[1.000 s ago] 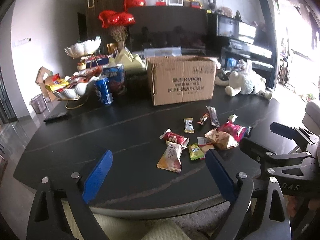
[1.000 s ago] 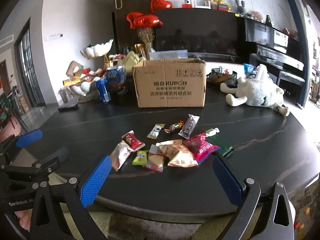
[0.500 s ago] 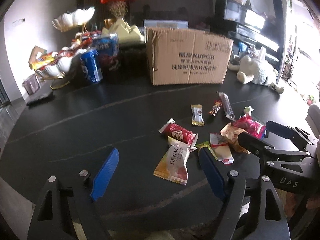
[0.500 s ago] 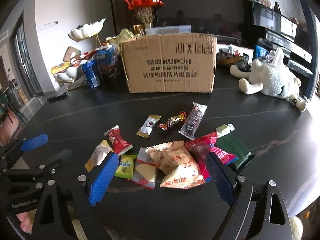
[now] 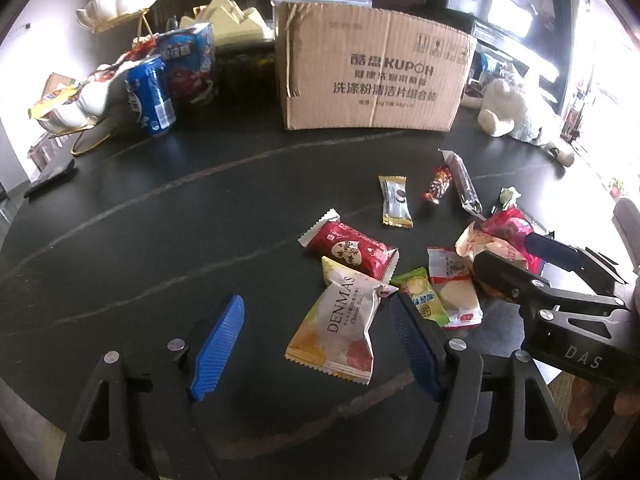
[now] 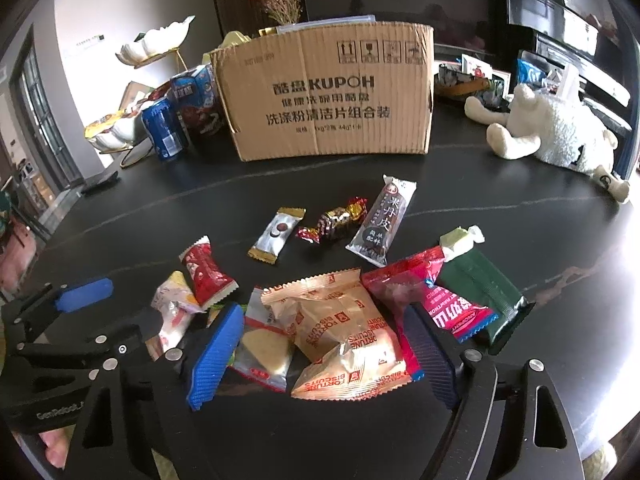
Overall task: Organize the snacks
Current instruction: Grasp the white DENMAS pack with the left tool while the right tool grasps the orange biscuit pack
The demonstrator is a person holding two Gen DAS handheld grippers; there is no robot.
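Several wrapped snacks lie scattered on the dark table (image 5: 160, 240) in front of a cardboard box (image 5: 372, 72). My left gripper (image 5: 316, 332) hovers low over a white and orange DENMA packet (image 5: 340, 328). Its jaws are closing, with the packet between the blue fingers and untouched by the pads. My right gripper (image 6: 322, 344) straddles a tan fortune biscuits packet (image 6: 344, 328) and a cheese-wedge packet (image 6: 264, 344). Those jaws are closing too, and the pads are not pressing. A red packet (image 5: 352, 250) and a pink packet (image 6: 424, 292) lie close by.
A blue can (image 5: 150, 96), a blue carton (image 5: 188, 64) and a white tiered dish of snacks (image 5: 76, 104) stand at the back left. A white plush toy (image 6: 560, 128) lies at the back right. A dark remote (image 5: 50, 178) rests near the left edge.
Both grippers have come forward and down over the snack pile, and their jaws have narrowed. The snacks have not moved.
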